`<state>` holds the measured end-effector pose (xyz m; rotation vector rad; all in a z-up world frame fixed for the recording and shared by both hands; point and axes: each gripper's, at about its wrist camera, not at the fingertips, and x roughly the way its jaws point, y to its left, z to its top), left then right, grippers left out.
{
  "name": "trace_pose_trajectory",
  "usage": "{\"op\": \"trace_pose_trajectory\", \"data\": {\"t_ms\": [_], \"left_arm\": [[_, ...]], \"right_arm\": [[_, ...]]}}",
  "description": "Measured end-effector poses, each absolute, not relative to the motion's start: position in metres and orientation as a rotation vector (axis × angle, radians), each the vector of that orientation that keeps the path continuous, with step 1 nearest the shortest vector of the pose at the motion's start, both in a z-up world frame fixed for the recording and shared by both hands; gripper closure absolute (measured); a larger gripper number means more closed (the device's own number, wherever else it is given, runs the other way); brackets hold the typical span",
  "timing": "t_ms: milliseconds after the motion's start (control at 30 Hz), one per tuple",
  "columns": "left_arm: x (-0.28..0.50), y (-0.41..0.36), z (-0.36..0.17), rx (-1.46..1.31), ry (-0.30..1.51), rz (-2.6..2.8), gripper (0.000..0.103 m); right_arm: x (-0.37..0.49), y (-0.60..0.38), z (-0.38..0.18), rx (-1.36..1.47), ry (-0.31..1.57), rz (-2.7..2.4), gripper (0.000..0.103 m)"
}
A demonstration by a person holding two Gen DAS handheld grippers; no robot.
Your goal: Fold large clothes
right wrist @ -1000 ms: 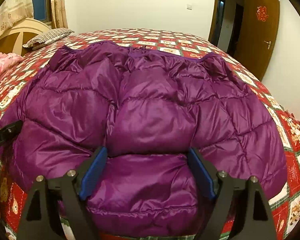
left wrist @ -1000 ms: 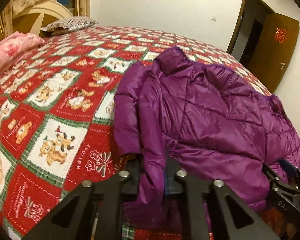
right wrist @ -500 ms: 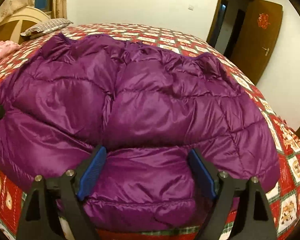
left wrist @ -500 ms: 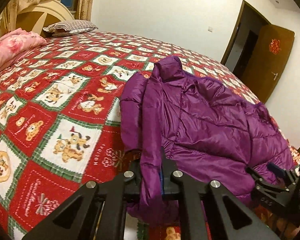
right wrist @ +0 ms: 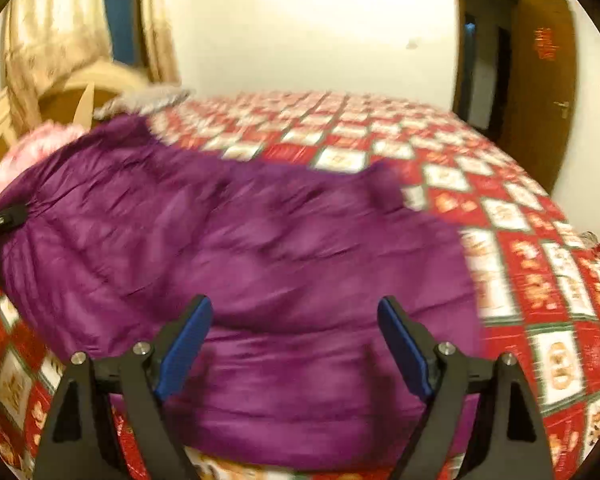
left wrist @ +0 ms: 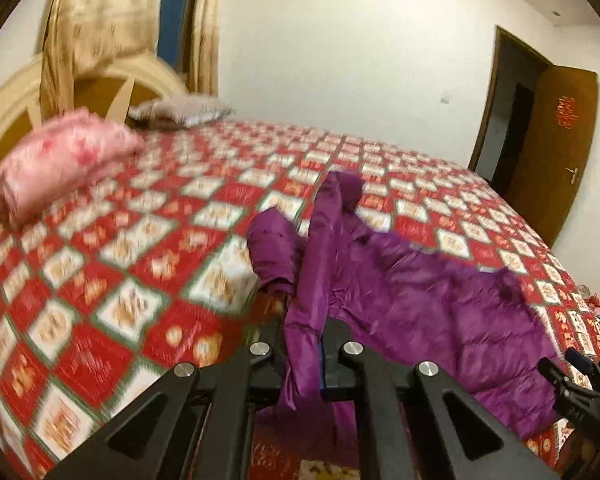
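The left gripper (left wrist: 305, 354) has its fingers clamped on an edge of the purple puffer jacket (left wrist: 412, 304), which lies on the bed (left wrist: 148, 248). The right gripper (right wrist: 294, 338) fingers stand wide apart, the jacket's hem bulging between them.

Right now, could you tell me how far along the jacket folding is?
Early. Done: the purple jacket lies spread on the bed. In hand: the left gripper is shut on its edge; the right gripper stands open. Left: every fold.
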<state>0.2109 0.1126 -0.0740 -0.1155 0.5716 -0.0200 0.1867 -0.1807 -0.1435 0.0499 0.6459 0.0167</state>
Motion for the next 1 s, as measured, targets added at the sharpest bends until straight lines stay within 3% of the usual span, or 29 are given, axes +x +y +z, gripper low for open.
{"op": "trace_pose_trajectory", "data": {"t_ms": [167,333,600,800,867,967,1000], "left_arm": [[0.208,0.038,-0.033,0.030,0.492,-0.145,0.097],[0.191,-0.055,-0.024,0.173,0.443,-0.326,0.097],[0.168,-0.188,-0.102,0.479,0.511,-0.528,0.097],[0.148,-0.217,-0.146,0.653,0.517,-0.560,0.094],[0.139,-0.217,-0.142,0.689,0.500,-0.555,0.089],[0.124,-0.220,-0.130,0.732,0.452,-0.545,0.073],[0.118,-0.217,-0.121,0.723,0.430,-0.559,0.062]], "right_arm": [[0.192,-0.269,-0.157,0.165,0.691,-0.173,0.016],[0.179,-0.336,-0.171,0.276,0.716,-0.306,0.016],[0.146,-0.373,-0.186,0.367,0.742,-0.381,0.016],[0.137,-0.386,-0.193,0.395,0.734,-0.379,0.016],[0.136,-0.387,-0.194,0.392,0.731,-0.376,0.016],[0.139,-0.388,-0.194,0.391,0.731,-0.380,0.015],[0.139,-0.389,-0.194,0.393,0.730,-0.380,0.015]]}}
